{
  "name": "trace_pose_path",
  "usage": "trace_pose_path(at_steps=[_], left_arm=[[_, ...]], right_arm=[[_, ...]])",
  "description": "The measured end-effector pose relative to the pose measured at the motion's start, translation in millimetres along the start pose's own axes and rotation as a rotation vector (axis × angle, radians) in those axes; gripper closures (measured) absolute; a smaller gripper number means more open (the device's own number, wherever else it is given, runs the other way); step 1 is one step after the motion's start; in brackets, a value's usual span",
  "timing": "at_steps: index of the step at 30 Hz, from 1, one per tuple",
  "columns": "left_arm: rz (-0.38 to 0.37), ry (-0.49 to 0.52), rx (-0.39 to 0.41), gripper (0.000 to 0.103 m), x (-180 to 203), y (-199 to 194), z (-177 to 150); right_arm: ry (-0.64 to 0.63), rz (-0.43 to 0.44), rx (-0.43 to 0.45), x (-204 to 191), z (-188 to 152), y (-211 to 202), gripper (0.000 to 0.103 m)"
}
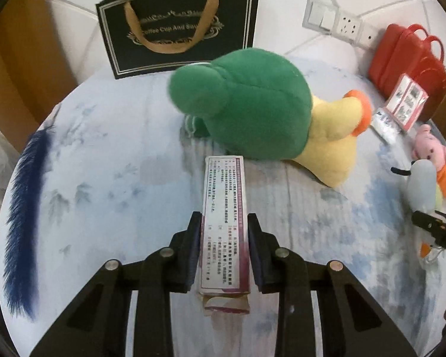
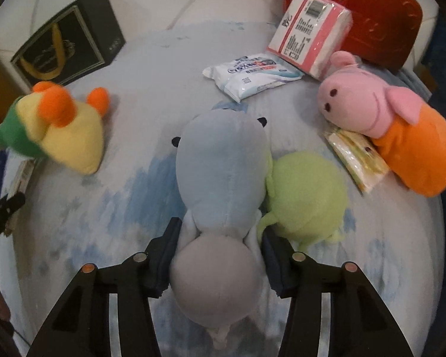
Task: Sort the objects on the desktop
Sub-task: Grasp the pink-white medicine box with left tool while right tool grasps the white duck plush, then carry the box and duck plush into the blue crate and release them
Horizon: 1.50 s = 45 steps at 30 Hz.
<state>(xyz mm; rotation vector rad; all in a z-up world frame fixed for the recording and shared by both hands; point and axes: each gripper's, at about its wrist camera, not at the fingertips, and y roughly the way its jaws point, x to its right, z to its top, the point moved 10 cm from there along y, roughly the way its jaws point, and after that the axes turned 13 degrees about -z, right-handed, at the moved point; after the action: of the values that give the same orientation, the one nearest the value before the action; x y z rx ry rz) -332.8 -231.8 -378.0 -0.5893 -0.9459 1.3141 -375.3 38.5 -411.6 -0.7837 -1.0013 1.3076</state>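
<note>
Fingers (image 1: pixel 254 247) down-tilted, seemingly clamping box (image 1: pixel 223 223).

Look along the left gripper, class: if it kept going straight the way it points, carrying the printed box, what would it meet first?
Most likely the green and yellow plush toy, lying just beyond the far end of the box in the left gripper; depth is uncertain, so the tablecloth might come first.
</note>
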Motion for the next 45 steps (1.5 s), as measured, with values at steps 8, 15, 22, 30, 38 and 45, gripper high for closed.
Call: trace_pose_path(at_steps=[8,15,22,30,38,45], left_arm=[[-0.055,0.021,0.003,0.075,10,-19,-18],[-0.053,0.056,0.070,0.075,39,-49,-13],[-0.082,0.101,0.149,0.075,74,-94,-12],[-0.143,0.188,0.306,0.075,137,-169,-17],[-0.236,0.314,0.393,0.075,239,-220,-23],[-0.344,0.420,0.487,0.075,377,-259,-22]], right_arm=[[-0.023,0.047,0.025,2,-34,-40,0.053],[-0.037,0.052,0.096,2,-37,-80,0.053],[-0.021,0.041,0.216,17,-42,-146,0.053],[0.034,-0.006,0.397,57,-72,-244,0.053],[0.106,-0.061,0.576,128,-97,-343,0.053],[0.194,-0.138,0.699,237,-109,-403,0.053]])
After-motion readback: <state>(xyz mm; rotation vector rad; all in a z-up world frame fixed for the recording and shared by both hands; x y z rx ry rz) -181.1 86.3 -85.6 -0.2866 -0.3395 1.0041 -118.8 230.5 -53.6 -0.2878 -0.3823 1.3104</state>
